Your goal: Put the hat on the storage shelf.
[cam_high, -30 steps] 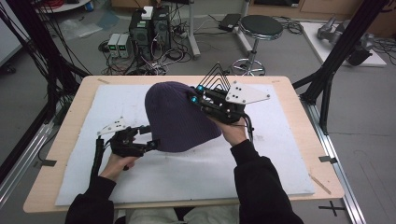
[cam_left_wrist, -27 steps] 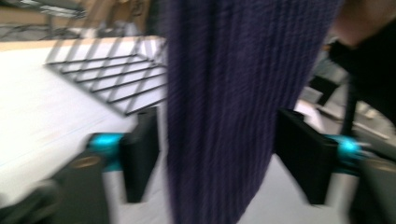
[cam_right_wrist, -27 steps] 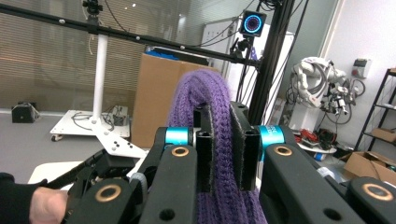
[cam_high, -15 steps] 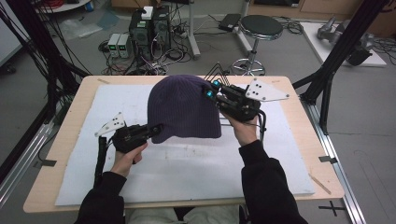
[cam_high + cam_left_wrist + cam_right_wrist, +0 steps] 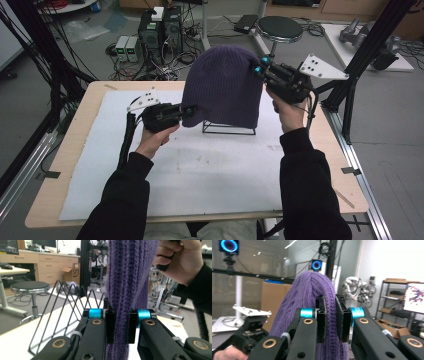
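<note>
A purple knitted beanie (image 5: 225, 85) hangs in the air above the table, stretched between both grippers. My left gripper (image 5: 189, 111) is shut on its lower left hem; in the left gripper view the pads (image 5: 119, 312) pinch a fold of the beanie (image 5: 130, 272). My right gripper (image 5: 259, 69) is shut on the beanie's upper right edge. In the right gripper view its jaws (image 5: 330, 302) clamp the knit (image 5: 299, 305), with the left gripper (image 5: 249, 332) farther off at the lower left.
A black wire rack (image 5: 227, 129) stands on the white mat (image 5: 200, 175) just under the beanie; it also rises left of the jaws in the left gripper view (image 5: 62, 307). Behind the wooden table (image 5: 85, 130) are a stool (image 5: 280, 27) and black frame posts (image 5: 360, 65).
The beanie lay over the rack with only the right gripper on it. The left gripper closed on its hem, and both hands lifted it up and away, uncovering the rack.
</note>
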`<state>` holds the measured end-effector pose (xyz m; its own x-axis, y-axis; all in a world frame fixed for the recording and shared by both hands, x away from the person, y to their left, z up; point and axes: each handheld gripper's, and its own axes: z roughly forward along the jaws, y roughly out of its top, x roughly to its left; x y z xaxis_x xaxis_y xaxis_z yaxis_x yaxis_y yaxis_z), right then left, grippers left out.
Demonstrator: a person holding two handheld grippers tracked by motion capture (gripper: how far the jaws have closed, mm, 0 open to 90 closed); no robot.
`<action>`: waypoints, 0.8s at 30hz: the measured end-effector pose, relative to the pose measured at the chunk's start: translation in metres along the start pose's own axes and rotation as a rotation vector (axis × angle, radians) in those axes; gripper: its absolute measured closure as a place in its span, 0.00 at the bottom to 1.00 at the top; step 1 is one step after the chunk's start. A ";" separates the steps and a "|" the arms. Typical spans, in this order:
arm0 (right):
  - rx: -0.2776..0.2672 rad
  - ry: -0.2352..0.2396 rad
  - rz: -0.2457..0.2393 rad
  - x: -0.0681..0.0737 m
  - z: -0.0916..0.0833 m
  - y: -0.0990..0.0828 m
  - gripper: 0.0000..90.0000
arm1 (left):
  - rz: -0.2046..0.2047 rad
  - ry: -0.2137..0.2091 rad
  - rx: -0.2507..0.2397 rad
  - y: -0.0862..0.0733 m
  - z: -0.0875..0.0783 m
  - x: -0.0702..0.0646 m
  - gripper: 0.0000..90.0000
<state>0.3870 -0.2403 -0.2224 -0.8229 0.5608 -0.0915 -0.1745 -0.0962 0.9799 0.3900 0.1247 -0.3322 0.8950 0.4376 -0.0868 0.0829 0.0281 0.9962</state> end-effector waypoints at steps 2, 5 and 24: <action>-0.006 -0.006 0.004 -0.008 -0.002 0.003 0.91 | 0.006 -0.001 -0.006 0.007 0.007 0.003 0.92; -0.028 -0.006 0.007 -0.014 -0.004 0.003 0.91 | -0.010 0.007 -0.025 0.010 0.015 0.010 0.92; -0.144 -0.102 0.022 -0.047 -0.009 -0.002 0.91 | -0.046 -0.044 -0.108 0.023 0.054 0.030 0.92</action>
<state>0.4215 -0.2737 -0.2217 -0.7698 0.6367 -0.0449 -0.2391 -0.2223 0.9452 0.4422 0.0895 -0.3129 0.9099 0.3939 -0.1302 0.0784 0.1450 0.9863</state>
